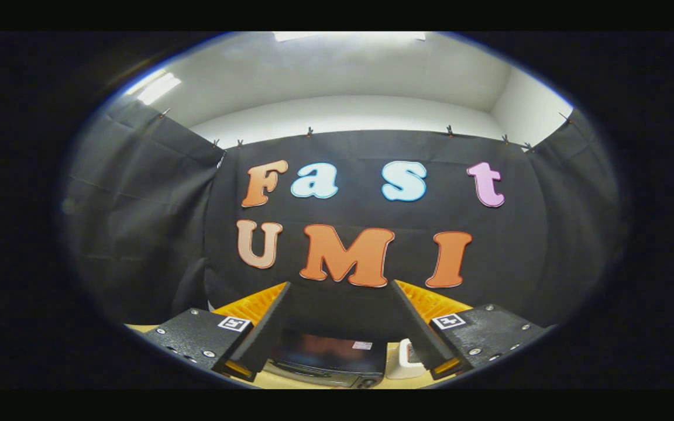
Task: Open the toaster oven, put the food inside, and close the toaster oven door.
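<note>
Clearly, the gripper point(337, 327) is raised and looks level across the booth, so most of the frame holds the dark cloth wall point(138, 234) with a white room wall and ceiling above it.

At lower left, the left finger point(267, 327) slants up from its black mount, which carries a small square marker. An orange ribbed piece shows just behind that finger.

At lower centre, between the two fingers and well below their tips, sits the toaster oven point(328, 359): a dark box with a glossy front or top face catching a reddish reflection, a small label near its right corner, and a round knob or foot at its lower right. Whether its door is open or closed cannot be told from this angle. It rests on a light wooden tabletop point(313, 383).

Just right of the oven, near the base of the right finger point(416, 327), stands a small white object point(404, 365); what it is cannot be told.

The fingers stand wide apart, holding nothing, and touch neither the oven nor the white object.
</note>
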